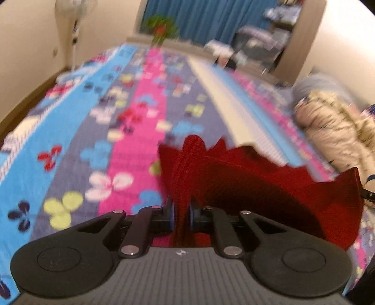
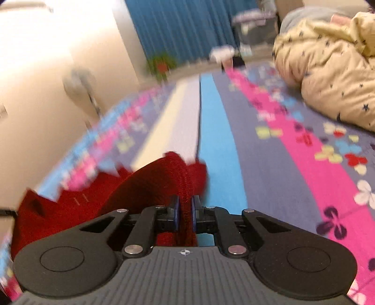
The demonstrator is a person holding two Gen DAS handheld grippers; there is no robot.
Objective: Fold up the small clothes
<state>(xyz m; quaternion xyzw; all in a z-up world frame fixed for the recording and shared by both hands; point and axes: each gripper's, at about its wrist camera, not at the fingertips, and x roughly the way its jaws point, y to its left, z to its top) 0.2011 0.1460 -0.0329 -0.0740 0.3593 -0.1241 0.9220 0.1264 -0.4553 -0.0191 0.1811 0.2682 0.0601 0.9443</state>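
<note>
The left gripper [image 1: 181, 214] has its fingers pinched on a red knit [image 1: 257, 187] above the bed [image 1: 70, 131]; the right gripper [image 2: 185, 215] likewise pinches the knit [image 2: 145, 185], stretched between them.

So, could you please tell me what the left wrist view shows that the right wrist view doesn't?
Only the left wrist view: the left gripper shut on the red cloth, and a tip of the other gripper at the right edge. Only the right wrist view: the right gripper shut on the cloth. Both: the cloth, the flowered bedspread, the blue curtain, the fan and the cream quilt.
</note>
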